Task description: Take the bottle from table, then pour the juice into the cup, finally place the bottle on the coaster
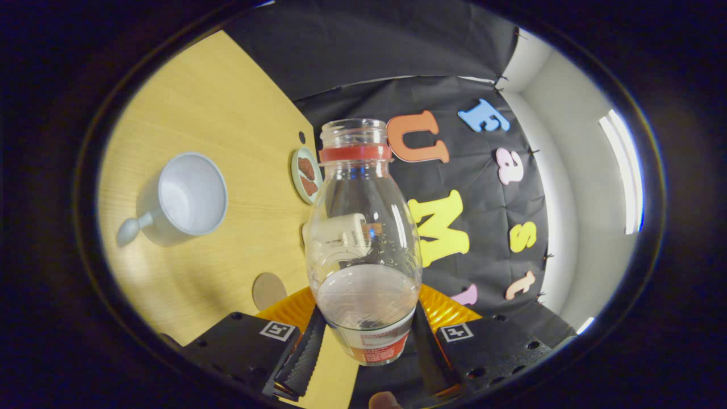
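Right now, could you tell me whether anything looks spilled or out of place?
No spill shows. The bottle is capless, held between the tongs, and the view is tilted so the table slants. The cup looks empty.

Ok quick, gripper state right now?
Gripper: shut on the bottle, one finger pressing each side near its base; the bottle is uncapped, lifted and tilted over the table.
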### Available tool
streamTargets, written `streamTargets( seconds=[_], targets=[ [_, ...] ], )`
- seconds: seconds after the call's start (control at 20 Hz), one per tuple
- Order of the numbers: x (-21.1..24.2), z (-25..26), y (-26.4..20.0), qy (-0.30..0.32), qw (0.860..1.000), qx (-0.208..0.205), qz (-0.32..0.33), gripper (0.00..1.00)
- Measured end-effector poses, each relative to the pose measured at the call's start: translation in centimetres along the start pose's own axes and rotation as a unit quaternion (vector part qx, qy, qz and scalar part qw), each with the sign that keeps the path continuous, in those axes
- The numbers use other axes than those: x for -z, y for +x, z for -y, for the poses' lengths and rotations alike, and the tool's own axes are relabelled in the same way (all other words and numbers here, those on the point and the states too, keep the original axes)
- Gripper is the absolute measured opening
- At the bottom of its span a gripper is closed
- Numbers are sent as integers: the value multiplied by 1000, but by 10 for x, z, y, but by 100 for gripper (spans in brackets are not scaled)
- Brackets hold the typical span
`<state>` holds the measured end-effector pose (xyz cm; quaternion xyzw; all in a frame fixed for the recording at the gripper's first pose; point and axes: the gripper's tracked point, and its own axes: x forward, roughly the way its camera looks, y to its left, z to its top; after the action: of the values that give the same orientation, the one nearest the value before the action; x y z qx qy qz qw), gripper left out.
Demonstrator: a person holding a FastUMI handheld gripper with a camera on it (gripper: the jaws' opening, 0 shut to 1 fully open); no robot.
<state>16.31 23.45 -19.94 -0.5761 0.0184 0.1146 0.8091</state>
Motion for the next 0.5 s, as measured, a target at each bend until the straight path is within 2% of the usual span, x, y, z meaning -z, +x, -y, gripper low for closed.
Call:
streamTargets(
  seconds=[0.15,0.25,0.35,0.5],
  targets=[
    [2,3,-7,110,994,-26,9,78],
    [3,3,-14,204,977,-55,15,78],
    [0,8,-20,298,951,-81,22,78],
    [-3,27,-20,421,900,-106,39,78]
  ],
)
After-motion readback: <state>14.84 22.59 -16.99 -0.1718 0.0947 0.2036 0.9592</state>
